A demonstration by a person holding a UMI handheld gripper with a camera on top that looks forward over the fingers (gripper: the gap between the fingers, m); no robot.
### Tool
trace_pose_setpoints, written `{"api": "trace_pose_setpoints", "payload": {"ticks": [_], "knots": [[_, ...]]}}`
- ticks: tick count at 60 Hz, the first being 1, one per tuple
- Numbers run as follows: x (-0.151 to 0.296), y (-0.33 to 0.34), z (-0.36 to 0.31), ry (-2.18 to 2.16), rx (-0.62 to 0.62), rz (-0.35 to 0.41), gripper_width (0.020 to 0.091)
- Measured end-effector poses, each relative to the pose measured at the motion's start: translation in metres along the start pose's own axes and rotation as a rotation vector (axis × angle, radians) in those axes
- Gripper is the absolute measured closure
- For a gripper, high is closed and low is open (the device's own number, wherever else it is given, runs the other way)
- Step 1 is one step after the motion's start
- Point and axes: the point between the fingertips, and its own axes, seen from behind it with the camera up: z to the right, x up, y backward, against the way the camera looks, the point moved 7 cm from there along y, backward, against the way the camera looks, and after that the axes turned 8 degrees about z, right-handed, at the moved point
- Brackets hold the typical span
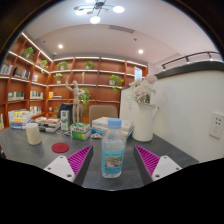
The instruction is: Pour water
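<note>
Jaws open, water bottle (113, 150) standing upright on the desk (30, 152) between the pads with gaps either side, apparently lined up for gripping before pouring.

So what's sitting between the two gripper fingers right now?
In the gripper view, a water bottle with a blue cap stands upright on the grey table between the open fingers, gaps either side.

Water bottle (113, 150) upright between the open tongs (113, 160).
</note>
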Motion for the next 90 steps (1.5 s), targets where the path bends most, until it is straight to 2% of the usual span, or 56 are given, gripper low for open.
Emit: {"api": "trace_pose_setpoints", "payload": {"ticks": [6, 9, 12, 15, 20, 28, 31, 37, 56, 62, 78, 90], "knots": [[-0.011, -0.030, 0.007, -0.012, 0.020, -0.009, 0.0276], [-0.017, -0.042, 0.010, -0.017, 0.022, -0.018, 0.0307], [-0.021, -0.051, 0.011, -0.026, 0.029, -0.027, 0.0361], [-0.015, -0.055, 0.009, -0.052, 0.046, 0.000, 0.0433], [-0.014, -0.063, 0.004, -0.048, 0.073, 0.017, 0.0610], [-0.016, -0.065, 0.001, -0.003, 0.059, 0.018, 0.0663], [-0.016, -0.065, 0.000, -0.010, 0.060, 0.012, 0.0739], [-0.016, -0.065, 0.002, -0.013, 0.058, 0.007, 0.0822], [-0.012, -0.070, -0.007, 0.057, 0.042, -0.011, 0.0822], [0.000, -0.076, -0.025, 0.158, 0.072, -0.019, 0.0824], [0.042, -0.107, -0.133, 0.696, 0.195, 0.023, 0.0823], [0.064, -0.130, -0.217, 1.180, 0.262, 0.117, 0.0825]]}}
